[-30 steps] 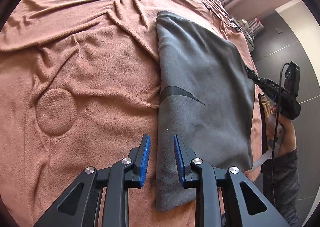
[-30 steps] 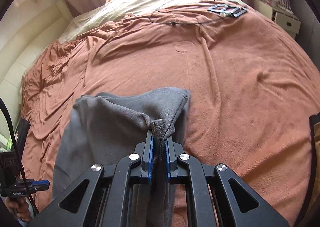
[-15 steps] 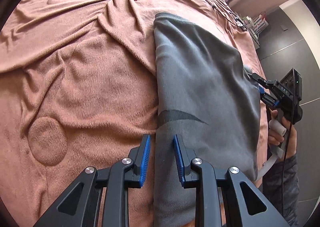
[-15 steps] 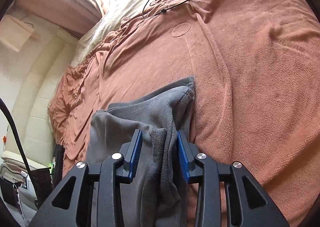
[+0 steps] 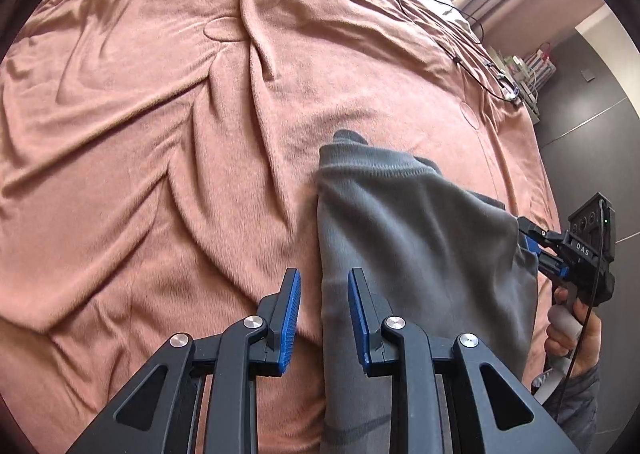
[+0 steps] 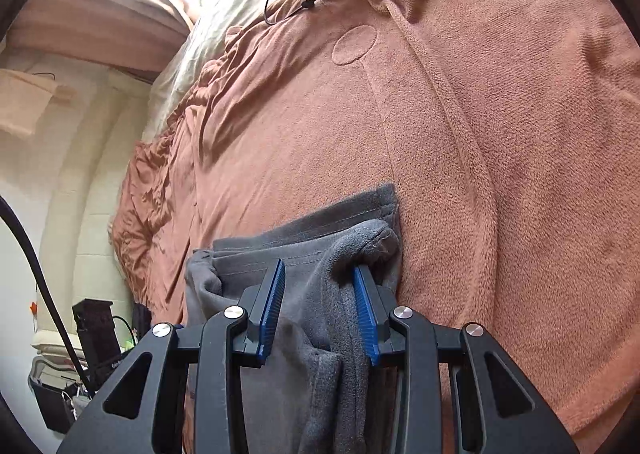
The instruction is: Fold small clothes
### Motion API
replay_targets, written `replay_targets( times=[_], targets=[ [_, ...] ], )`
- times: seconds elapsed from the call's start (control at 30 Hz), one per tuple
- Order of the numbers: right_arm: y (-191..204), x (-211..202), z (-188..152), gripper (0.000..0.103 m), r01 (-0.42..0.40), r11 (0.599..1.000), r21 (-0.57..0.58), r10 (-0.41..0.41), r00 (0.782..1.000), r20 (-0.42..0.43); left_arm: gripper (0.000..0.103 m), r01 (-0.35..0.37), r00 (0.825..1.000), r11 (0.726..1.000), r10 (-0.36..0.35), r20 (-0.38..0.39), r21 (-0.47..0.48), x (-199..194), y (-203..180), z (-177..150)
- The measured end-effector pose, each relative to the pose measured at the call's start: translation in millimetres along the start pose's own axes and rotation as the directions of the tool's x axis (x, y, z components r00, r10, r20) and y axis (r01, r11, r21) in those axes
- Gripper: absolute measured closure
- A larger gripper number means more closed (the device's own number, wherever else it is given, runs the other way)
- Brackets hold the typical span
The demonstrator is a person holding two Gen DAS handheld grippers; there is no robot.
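A grey fleece garment (image 5: 420,254) lies folded in layers on the brown blanket (image 5: 160,133). My left gripper (image 5: 323,286) hovers over its left edge, jaws apart, the edge running under the gap untouched. The right gripper (image 6: 318,278) sits at the garment's (image 6: 304,254) near corner. Its jaws are closing, bunched cloth lies loose between the pads, and a fold drapes over the right fingertip (image 6: 360,278). In the left wrist view, that right gripper (image 5: 528,238) shows at the garment's right corner, held by a person's hand (image 5: 572,330).
The brown blanket (image 6: 520,133) is wrinkled, with broad bare stretches left of and beyond the garment. A black cable (image 5: 460,33) trails across the far bed near a pale sheet (image 6: 224,13). Dark objects (image 6: 96,318) stand on the floor past the bed edge.
The right gripper opened, let go of the cloth corner it pinched, rolled and sank toward the bed. The left gripper slid along the garment's left edge toward its far hem.
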State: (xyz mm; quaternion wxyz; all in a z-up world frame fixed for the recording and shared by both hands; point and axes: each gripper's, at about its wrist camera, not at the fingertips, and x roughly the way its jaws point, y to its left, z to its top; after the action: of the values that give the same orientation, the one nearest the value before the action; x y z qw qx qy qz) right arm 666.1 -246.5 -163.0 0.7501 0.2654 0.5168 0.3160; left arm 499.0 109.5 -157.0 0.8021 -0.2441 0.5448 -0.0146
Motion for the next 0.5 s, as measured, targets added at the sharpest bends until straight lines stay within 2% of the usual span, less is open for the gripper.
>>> replay_targets(
  times=[0.03,0.1,0.17,0.3,0.37,0.5],
  targets=[
    [4.8,0.7,2.2,0.077,0.014,1.0,-0.007,-0.014,1.0,-0.004,0.077,-0.006,1.0,1.0,0.006,0.003,0.004,4.9,-0.5,6.7],
    [11.2,-0.6,5.5,0.091,0.056,0.998,-0.028,-0.056,0.998,0.0,0.077,-0.02,1.0,1.0,0.02,0.006,0.0,14.8,-0.3,17.9],
    [18.5,-3.2,7.4,0.097,0.079,0.996,-0.051,-0.079,0.997,0.009,0.077,-0.002,1.0,1.0,0.002,0.009,-0.013,24.0,0.1,29.2],
    [36.7,-15.8,2.5,0.101,0.105,0.989,-0.107,-0.1,0.994,0.046,0.075,0.005,1.0,1.0,-0.005,0.018,-0.007,38.9,-2.8,45.7],
    [46.1,-25.3,-0.3,0.101,0.102,0.986,-0.134,-0.092,0.993,0.08,0.072,0.006,1.0,1.0,-0.006,0.01,0.005,47.2,-5.8,52.1],
    [60.3,-47.5,-10.3,0.102,0.087,0.979,-0.183,-0.063,0.989,0.135,0.072,0.008,1.0,1.0,-0.008,0.013,0.022,55.6,-9.4,56.3]
  ],
)
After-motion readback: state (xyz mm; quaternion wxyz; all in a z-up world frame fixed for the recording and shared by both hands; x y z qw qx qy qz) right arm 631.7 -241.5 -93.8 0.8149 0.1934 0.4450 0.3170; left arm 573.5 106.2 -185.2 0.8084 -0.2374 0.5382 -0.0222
